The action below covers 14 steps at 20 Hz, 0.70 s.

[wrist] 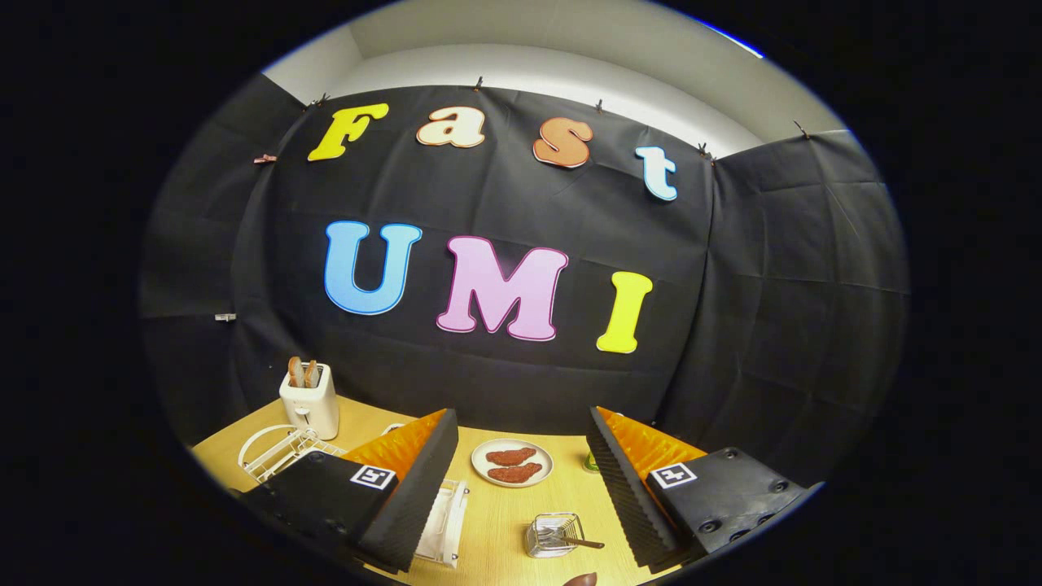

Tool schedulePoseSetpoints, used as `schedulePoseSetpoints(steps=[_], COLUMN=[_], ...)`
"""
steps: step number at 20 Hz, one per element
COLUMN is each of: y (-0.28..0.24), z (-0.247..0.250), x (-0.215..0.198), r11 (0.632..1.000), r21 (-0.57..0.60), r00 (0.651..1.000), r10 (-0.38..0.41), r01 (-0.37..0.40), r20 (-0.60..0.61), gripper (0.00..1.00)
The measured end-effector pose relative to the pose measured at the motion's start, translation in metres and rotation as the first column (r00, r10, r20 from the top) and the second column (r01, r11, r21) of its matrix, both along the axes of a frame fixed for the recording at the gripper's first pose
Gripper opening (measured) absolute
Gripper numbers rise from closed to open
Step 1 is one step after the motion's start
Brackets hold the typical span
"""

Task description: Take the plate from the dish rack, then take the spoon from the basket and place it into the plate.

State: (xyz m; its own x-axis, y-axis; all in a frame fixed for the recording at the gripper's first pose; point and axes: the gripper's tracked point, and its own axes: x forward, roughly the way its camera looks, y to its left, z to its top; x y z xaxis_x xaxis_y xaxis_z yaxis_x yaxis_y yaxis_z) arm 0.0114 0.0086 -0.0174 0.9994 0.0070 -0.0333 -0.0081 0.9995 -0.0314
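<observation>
The gripper (521, 480) hangs released above the bench (505, 521); beneath it the basket (553, 533) holds what looks like the spoon (580, 540).

Wire basket (553, 533) on the table, brown-handled spoon (580, 541) leaning out; white dish rack (281, 450) beside toaster.

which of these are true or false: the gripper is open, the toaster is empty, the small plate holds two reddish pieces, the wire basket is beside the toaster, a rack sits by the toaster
1. The gripper is open: true, nothing is between its fingers.
2. The toaster is empty: false, toast stands in its slots.
3. The small plate holds two reddish pieces: true.
4. The wire basket is beside the toaster: false, it sits between the fingers, nearer than the plate.
5. A white rack sits by the toaster: true.
</observation>
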Motion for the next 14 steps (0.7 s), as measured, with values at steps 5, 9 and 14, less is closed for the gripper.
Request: schedulePoseSetpoints(steps=[5, 9, 14], y=[0.009, 0.011, 0.015], z=[-0.004, -0.004, -0.008], x=[0.001, 0.002, 0.003], r11=[1.0, 1.0, 1.0], r21=[0.005, 0.004, 0.013], r00=[1.0, 1.0, 0.999], r10=[0.015, 0.015, 0.022], r01=[-0.015, -0.015, -0.021], r20=[-0.008, -0.009, -0.024], gripper=[0.97, 0.97, 0.97])
